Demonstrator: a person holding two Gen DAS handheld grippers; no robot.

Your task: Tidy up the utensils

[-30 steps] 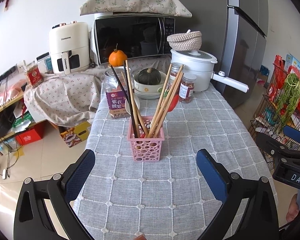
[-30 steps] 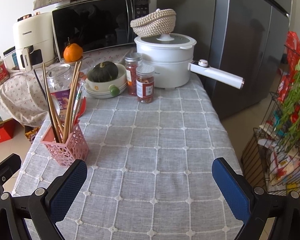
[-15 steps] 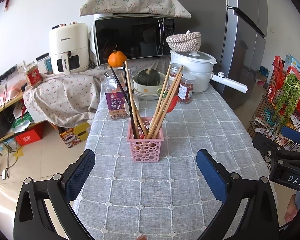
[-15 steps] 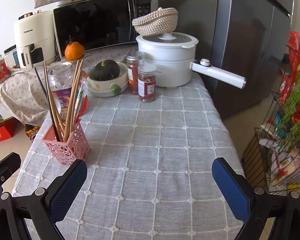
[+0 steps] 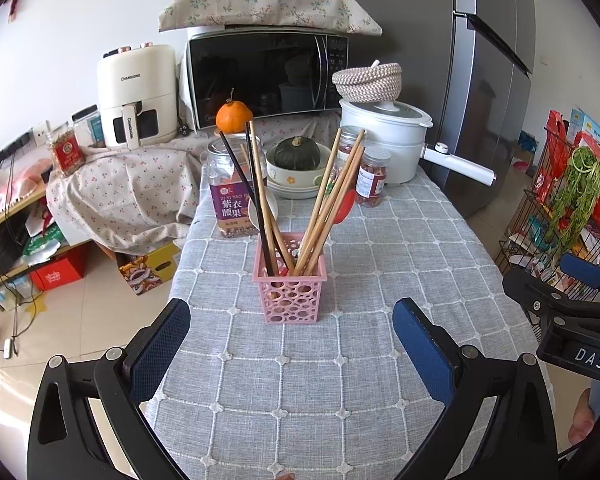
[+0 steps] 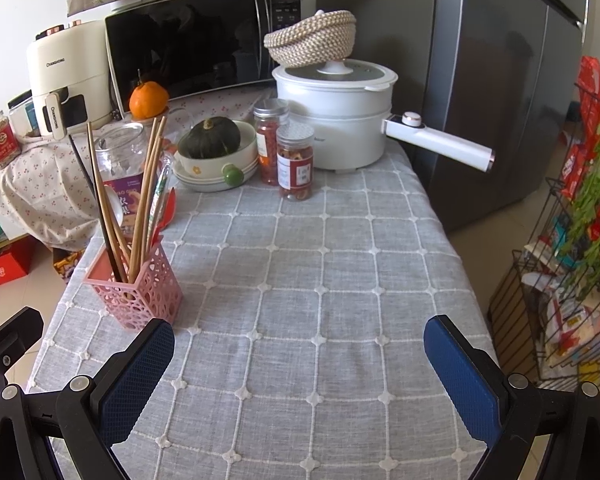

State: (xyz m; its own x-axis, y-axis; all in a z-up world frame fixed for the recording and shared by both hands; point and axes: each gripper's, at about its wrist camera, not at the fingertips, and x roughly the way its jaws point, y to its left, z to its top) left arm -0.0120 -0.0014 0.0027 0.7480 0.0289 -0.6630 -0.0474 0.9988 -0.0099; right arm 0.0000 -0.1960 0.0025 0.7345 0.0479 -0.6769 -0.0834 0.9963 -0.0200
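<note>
A pink perforated utensil basket stands on the grey checked tablecloth. It holds several wooden and black chopsticks, upright and fanned out. It also shows in the right wrist view at the left. My left gripper is open and empty, just in front of the basket. My right gripper is open and empty over bare cloth, to the right of the basket. A white spoon and a red utensil lie behind the basket, partly hidden.
At the table's far end stand a nut jar, a bowl with a green squash, two small jars and a white pot with a long handle. A wire rack stands at the right, a fridge behind.
Both grippers have drawn back slightly toward the near end of the table; the basket looks a little farther off. Nothing on the table moved.
</note>
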